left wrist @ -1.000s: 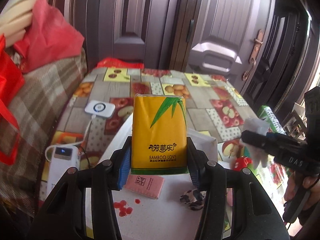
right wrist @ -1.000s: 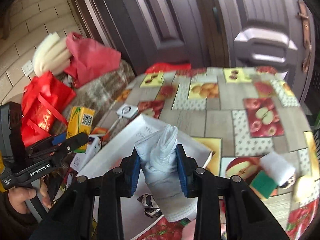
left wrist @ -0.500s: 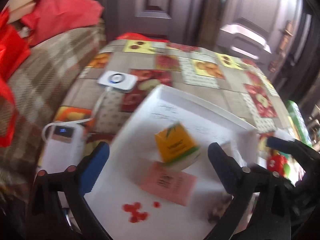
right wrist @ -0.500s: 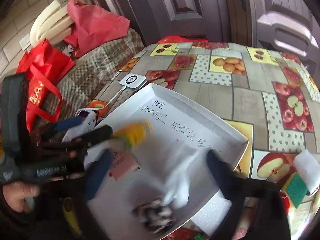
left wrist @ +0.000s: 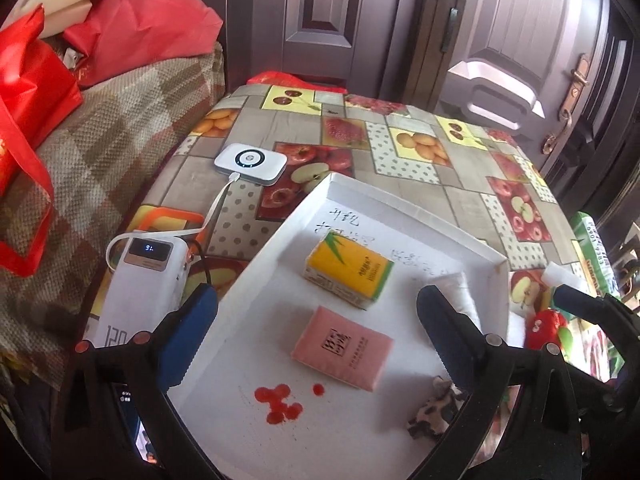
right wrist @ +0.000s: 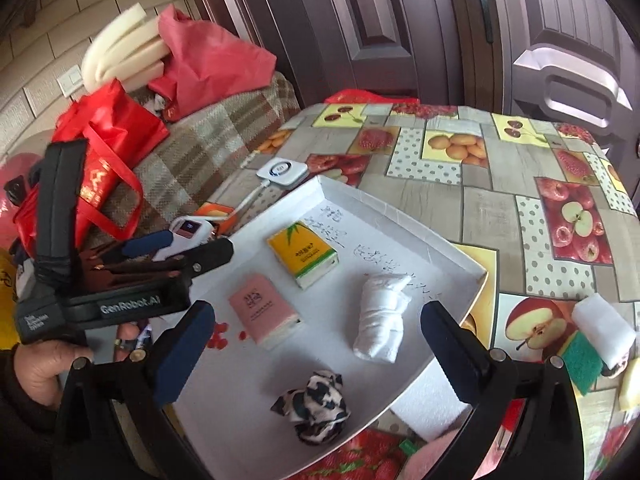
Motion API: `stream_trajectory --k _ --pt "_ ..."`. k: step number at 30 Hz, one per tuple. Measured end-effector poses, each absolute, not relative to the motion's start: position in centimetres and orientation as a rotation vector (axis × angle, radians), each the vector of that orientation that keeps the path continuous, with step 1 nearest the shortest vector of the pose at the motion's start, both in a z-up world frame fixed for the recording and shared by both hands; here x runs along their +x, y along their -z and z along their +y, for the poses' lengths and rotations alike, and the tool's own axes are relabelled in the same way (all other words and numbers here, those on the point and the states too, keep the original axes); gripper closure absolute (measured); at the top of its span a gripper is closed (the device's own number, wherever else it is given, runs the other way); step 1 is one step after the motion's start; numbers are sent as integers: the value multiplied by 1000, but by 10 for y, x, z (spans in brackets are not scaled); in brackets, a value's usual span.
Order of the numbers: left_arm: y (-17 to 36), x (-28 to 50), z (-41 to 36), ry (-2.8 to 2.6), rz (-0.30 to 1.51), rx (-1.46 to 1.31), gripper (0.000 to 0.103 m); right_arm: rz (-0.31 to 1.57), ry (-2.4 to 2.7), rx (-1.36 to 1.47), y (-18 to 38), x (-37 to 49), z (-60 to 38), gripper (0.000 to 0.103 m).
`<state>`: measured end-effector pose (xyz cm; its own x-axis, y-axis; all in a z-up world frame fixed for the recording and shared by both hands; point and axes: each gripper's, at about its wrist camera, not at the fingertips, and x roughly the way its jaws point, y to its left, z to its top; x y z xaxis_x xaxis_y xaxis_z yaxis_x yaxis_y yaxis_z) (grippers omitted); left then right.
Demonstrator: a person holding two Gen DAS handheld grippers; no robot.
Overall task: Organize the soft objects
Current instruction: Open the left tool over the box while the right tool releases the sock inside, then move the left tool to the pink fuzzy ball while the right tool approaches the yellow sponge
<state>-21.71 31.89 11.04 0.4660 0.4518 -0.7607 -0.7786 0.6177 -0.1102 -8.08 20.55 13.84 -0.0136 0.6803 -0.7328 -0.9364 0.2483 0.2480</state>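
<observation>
Both grippers, left [left wrist: 316,320] & right [right wrist: 316,336], jaws wide, empty. Risk: sponge [right wrist: 600,332] at table's right edge gets knocked off w/ careless reach past tray [right wrist: 460,240].

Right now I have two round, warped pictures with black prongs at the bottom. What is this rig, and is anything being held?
A person holds a two-finger gripper in each hand; a fisheye camera on each looks along its fingers. One picture is from the left gripper, the other from the right gripper. Both are open and hold nothing. In the white tray lie a yellow tissue pack, a pink tissue pack, a rolled white cloth and a black-and-white cloth.
</observation>
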Motion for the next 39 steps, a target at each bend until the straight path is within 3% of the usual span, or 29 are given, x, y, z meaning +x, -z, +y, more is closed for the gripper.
stream_trajectory --k 13,20,29,33,39 --pt "-149 -225 267 -679 700 -424 2 728 -1032 -73 -195 -21 73 0" --pt "-128 -186 206 -478 816 -363 2 865 -774 104 -160 26 -17 0" --pt "-91 -111 143 -290 939 -308 3 908 -678 116 -145 38 -85 0" --pt "-74 -77 131 -296 983 -286 18 900 -639 87 -146 44 -115 0" --pt "-44 -61 110 -282 1065 -335 18 888 -569 133 -151 72 -162 0"
